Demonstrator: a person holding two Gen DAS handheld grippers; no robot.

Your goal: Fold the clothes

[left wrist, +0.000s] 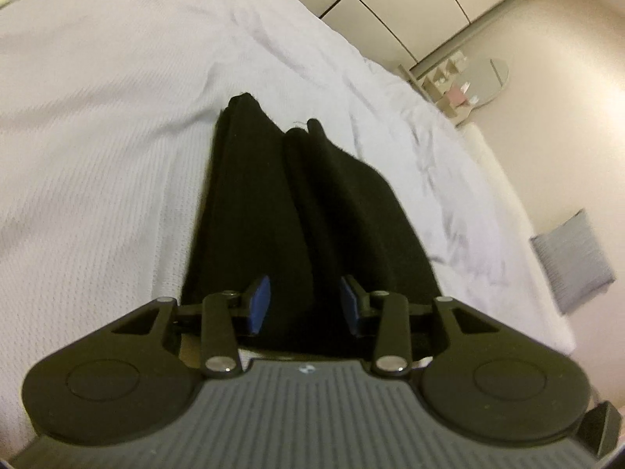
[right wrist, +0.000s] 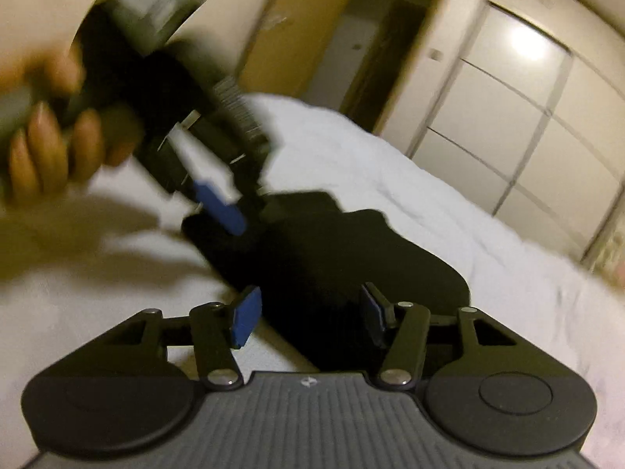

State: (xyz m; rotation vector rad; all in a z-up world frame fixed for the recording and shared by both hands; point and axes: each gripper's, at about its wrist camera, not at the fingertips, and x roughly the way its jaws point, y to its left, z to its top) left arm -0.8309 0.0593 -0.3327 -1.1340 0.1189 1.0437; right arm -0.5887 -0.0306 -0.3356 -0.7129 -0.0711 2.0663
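- A black garment (left wrist: 304, 211) lies on the white bed (left wrist: 117, 136), folded into a long narrow shape with two layered ends pointing away from the left wrist camera; the same garment (right wrist: 332, 258) shows as a dark, blurred mass in the right wrist view.
- The left gripper (left wrist: 304, 305) is above the near end of the garment, its blue-padded fingers (left wrist: 259, 305) spread apart with dark cloth showing between them; whether the pads touch the cloth cannot be told.
- The right gripper (right wrist: 308, 314) has its fingers (right wrist: 246, 320) wide apart over the garment's near edge, holding nothing.
- In the right wrist view the left gripper (right wrist: 222, 203) appears motion-blurred over the far end of the garment, held by a hand (right wrist: 50, 133).
- Beyond the bed stand pale wardrobe doors (right wrist: 508, 117) and an open doorway (right wrist: 371, 51); a grey cushion (left wrist: 570, 258) lies beside the bed.
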